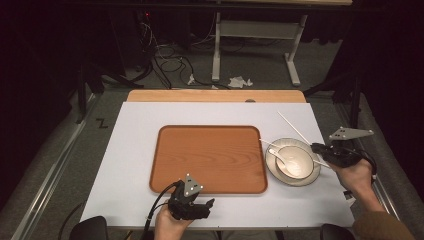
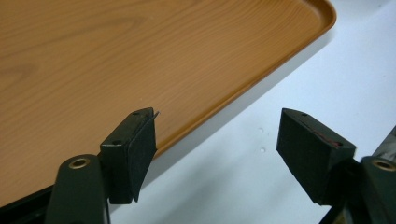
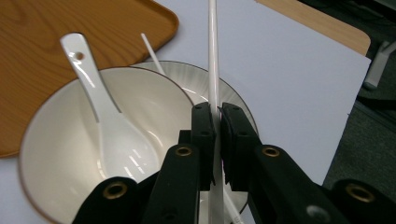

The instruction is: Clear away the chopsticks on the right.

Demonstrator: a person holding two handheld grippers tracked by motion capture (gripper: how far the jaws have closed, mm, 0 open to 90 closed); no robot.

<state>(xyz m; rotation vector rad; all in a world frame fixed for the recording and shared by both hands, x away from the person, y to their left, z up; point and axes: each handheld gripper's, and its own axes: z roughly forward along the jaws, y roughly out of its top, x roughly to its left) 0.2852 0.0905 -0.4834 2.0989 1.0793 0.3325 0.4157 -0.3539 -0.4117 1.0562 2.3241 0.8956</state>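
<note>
My right gripper (image 1: 318, 148) (image 3: 216, 109) is shut on a thin white chopstick (image 1: 295, 128) (image 3: 213, 56), which slants up over the white table past a white bowl (image 1: 298, 165) (image 3: 60, 154). The bowl sits on a white plate (image 1: 272, 167) (image 3: 205, 81) and holds a white ceramic spoon (image 1: 281, 159) (image 3: 107, 130). A second white chopstick (image 1: 267, 143) (image 3: 152, 53) lies over the plate's far left rim. My left gripper (image 1: 206, 205) (image 2: 217, 128) is open with nothing between its jaws, low beside the near edge of a wooden tray (image 1: 210, 155) (image 2: 140, 56).
The tray (image 3: 46, 18) lies bare in the middle of the white table top (image 1: 135, 150), with the plate just to its right. A wooden strip (image 1: 215, 96) runs along the table's far edge. Beyond it are a table frame (image 1: 255, 45) and cables (image 1: 170, 65) on the floor.
</note>
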